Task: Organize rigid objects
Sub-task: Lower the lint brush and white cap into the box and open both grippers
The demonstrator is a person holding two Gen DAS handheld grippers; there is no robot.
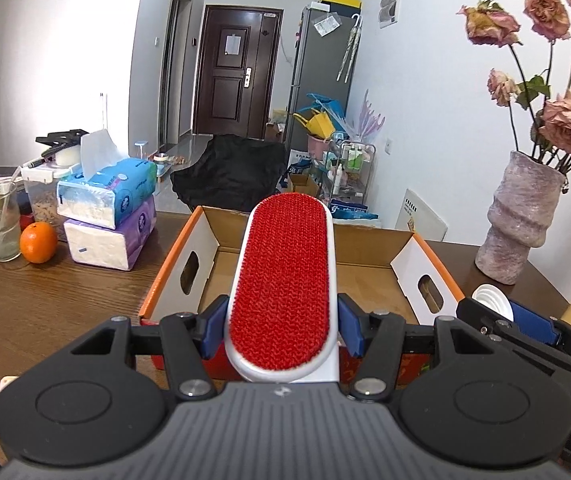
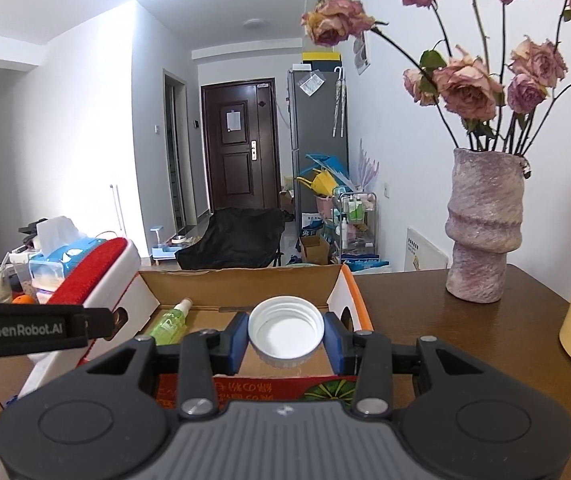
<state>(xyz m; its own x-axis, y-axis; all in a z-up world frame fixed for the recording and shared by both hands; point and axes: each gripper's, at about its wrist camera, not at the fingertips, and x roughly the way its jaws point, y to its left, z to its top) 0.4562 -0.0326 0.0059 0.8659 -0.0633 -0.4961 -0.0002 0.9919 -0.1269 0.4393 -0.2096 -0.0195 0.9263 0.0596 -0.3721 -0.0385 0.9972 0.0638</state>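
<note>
A: State of the left tongs (image 1: 281, 330)?

B: Partly apart and clamped on the lint brush (image 1: 283, 280). The blue pads (image 1: 215, 330) press the white body on both sides. The red bristle face points up, and the brush extends forward over the near wall of the cardboard box (image 1: 369, 242).

A: And the right tongs (image 2: 285, 340)?

B: Set narrower and clamped on the white bottle cap (image 2: 285, 330), with its open side facing up. The cap hangs above the near edge of the cardboard box, toward the box's right end.

A: Contents of the box?

B: A green spray bottle (image 2: 169, 322) lies on the box floor at its left side. In the left wrist view the brush covers that area, so the bottle is not visible there.

A: What is cut off or unclear?

B: The brush handle is hidden under the left tongs' housing. In the right wrist view the left tongs appear only as a black bar at the left edge, with the brush above it. Small white items beside the box's near left corner, on the wooden surface (image 2: 405, 300), are cropped and cannot be identified. The vase (image 2: 481, 228) stands on the surface to the right of the box, well apart from it.
</note>
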